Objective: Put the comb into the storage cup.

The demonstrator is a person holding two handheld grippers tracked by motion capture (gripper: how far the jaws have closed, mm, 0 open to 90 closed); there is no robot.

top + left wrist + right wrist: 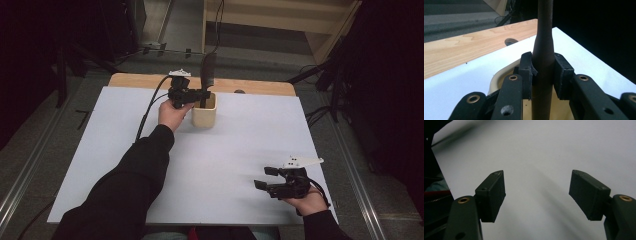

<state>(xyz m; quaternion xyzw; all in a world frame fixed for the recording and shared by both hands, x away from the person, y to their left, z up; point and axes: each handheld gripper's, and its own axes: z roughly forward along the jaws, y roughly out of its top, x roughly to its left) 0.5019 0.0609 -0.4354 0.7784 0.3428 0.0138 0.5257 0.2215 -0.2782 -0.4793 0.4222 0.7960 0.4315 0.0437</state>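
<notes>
Nearest, the right gripper (267, 178) rests low over the white sheet (240, 145), jaws wide apart, holding nothing. Farther off, the left arm is stretched forward, its left gripper (202, 93) clamped on the spatula (543, 60), which stands upright in the cup (204, 116). It looks like the placing step; next, the jaws must let go cleanly without tipping the cup.

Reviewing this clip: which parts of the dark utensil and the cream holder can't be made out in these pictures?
- Dark utensil: lower end hidden inside the cream holder in the high view; top cut off by the upper edge in the left gripper view.
- Holder's inside: blocked by the left hand-held gripper clamped on the handle.
- Utensil's head: too small and dark to identify.
</notes>
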